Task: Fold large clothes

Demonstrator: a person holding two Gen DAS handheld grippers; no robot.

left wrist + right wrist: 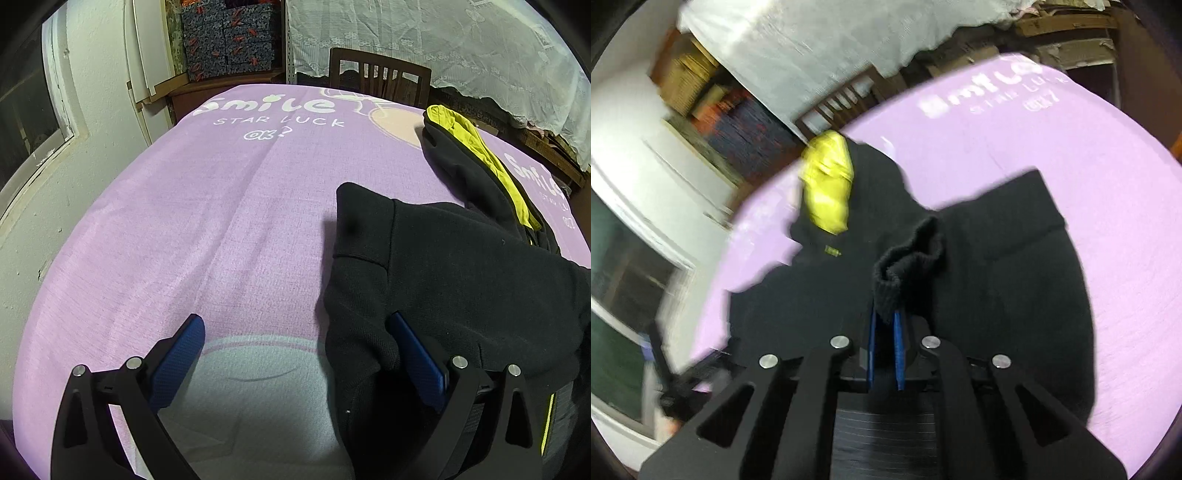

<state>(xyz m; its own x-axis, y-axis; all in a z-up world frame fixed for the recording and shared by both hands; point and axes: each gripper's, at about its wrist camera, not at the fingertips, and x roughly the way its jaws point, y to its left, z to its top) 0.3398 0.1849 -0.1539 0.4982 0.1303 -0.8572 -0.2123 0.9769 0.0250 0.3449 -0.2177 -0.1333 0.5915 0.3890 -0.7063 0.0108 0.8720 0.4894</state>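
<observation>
A black hooded jacket [461, 266] with yellow hood lining [487, 155] lies on a purple printed cloth [207, 229] over the table. My left gripper [295, 332] is open at the jacket's left edge; its right finger [417, 350] touches the black fabric, its left finger [181, 354] is over bare cloth. In the right wrist view, my right gripper [886, 325] is shut on the jacket's ribbed black cuff [908, 258] and holds it above the jacket body [997, 280]. The yellow hood lining [829, 184] lies beyond.
A dark wooden chair [380, 74] stands at the table's far edge. A white lace curtain [443, 44] hangs behind it. Patterned boxes [229, 40] sit on a shelf at the back left. A white wall with a window [33, 110] runs along the left.
</observation>
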